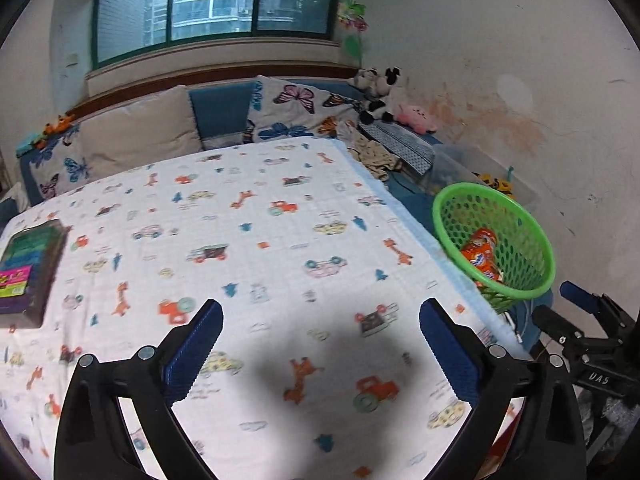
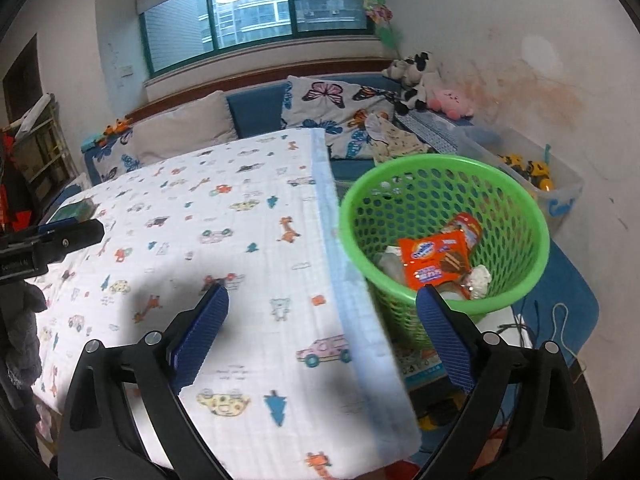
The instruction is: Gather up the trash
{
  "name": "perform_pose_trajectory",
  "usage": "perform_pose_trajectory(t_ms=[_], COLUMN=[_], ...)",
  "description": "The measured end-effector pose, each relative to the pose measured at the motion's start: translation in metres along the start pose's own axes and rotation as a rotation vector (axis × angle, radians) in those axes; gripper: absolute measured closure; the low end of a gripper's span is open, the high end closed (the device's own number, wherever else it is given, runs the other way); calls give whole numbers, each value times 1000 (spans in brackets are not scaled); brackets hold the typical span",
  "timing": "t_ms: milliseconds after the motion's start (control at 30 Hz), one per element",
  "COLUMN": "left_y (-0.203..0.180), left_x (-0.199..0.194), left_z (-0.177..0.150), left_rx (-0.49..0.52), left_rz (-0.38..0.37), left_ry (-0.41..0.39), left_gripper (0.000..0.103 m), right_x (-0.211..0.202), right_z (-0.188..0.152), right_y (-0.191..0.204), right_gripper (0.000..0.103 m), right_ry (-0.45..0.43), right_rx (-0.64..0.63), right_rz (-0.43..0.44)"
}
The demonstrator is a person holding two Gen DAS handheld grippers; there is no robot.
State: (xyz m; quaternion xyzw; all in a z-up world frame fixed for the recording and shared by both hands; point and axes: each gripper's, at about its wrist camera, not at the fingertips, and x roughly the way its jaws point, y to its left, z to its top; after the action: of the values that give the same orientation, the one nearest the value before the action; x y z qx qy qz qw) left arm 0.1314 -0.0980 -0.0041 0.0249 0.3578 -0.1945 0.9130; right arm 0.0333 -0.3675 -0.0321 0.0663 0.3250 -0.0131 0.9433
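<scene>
A green mesh basket (image 2: 516,208) stands beside the table's right edge; it also shows in the left wrist view (image 1: 536,240). In it lie an orange snack wrapper (image 2: 434,258), a second orange packet (image 2: 468,226) and crumpled white paper (image 2: 480,280). The wrapper shows in the left wrist view (image 1: 482,254). My left gripper (image 1: 320,348) is open and empty above the patterned tablecloth (image 1: 260,240). My right gripper (image 2: 322,334) is open and empty over the table's right edge, just left of the basket. It shows at the right of the left wrist view (image 1: 576,308).
A box of coloured items (image 1: 28,268) lies at the table's left edge. A sofa with butterfly pillows (image 1: 292,108) and plush toys (image 1: 380,96) runs behind. A clear bin with yellow toys (image 2: 536,176) stands by the right wall. Cables (image 2: 532,328) lie on the blue floor mat.
</scene>
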Motion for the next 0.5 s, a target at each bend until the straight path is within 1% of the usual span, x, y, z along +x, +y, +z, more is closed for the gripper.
perform_pose_trajectory(t_ms=[300,500], left_y=[16,30], left_x=[-25,-37], left_z=[-19,-30], left_rx=[-3,-29], left_rz=[48,72], left_ry=[-32,-49], left_gripper=[7,7], right_x=[-6,-8], right_z=[-6,-8], right_y=[18,28], right_gripper=[9,9], right_ry=[4,6], right_rx=[-13,-19], right_rz=[31,57])
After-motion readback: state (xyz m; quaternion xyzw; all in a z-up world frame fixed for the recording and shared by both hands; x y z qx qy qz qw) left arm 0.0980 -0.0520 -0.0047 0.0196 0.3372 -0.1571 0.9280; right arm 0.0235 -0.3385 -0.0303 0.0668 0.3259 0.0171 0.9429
